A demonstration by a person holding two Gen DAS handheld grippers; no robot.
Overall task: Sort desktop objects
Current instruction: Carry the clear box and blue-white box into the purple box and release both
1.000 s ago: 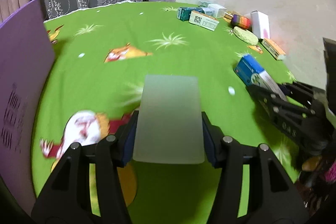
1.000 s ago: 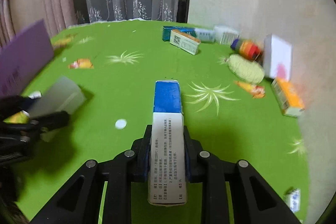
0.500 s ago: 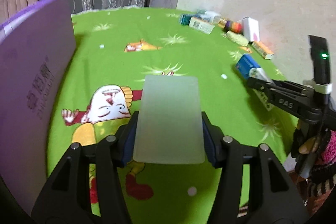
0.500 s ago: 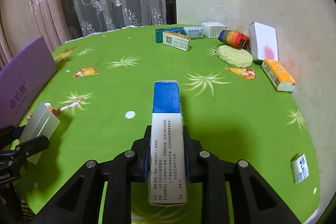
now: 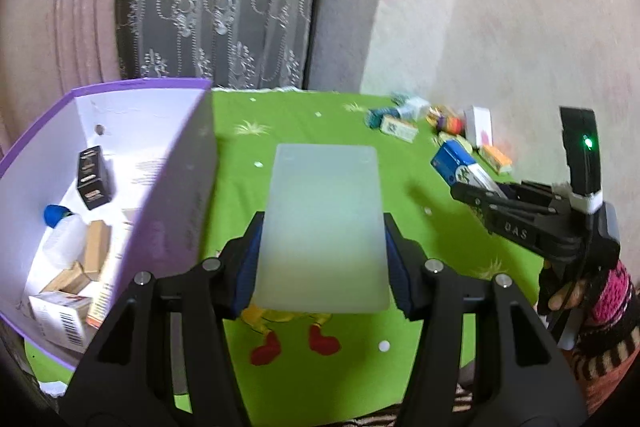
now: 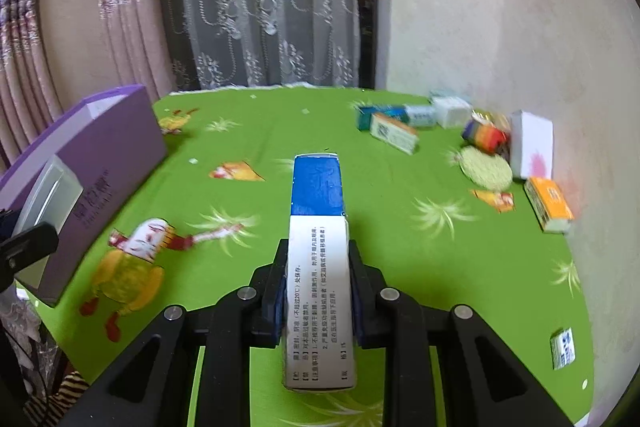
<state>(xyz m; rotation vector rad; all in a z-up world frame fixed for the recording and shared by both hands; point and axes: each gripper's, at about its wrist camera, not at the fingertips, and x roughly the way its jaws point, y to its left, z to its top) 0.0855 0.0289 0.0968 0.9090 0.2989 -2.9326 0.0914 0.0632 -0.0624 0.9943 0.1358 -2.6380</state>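
My left gripper (image 5: pixel 323 259) is shut on a frosted translucent plastic case (image 5: pixel 324 223), held above the green tablecloth just right of the open purple box (image 5: pixel 176 163). My right gripper (image 6: pixel 318 291) is shut on a blue-and-white medicine box (image 6: pixel 318 247) held above the cloth; it also shows at the right of the left wrist view (image 5: pixel 460 163). The purple box (image 6: pixel 108 147) holds several small cartons and a blue-capped bottle (image 5: pixel 60 227). The left gripper's case (image 6: pixel 48 199) shows at the left edge of the right wrist view.
Several small boxes (image 6: pixel 394 131), a rainbow-striped item (image 6: pixel 484 137), a yellow-green round pad (image 6: pixel 486 171), a white box (image 6: pixel 532 145) and an orange box (image 6: pixel 548 203) lie along the far right by the wall. A small white packet (image 6: pixel 562 347) lies near the right edge.
Both grippers have pulled back and risen, still holding their items. The left one has turned left, so the inside of the purple box has come into view.
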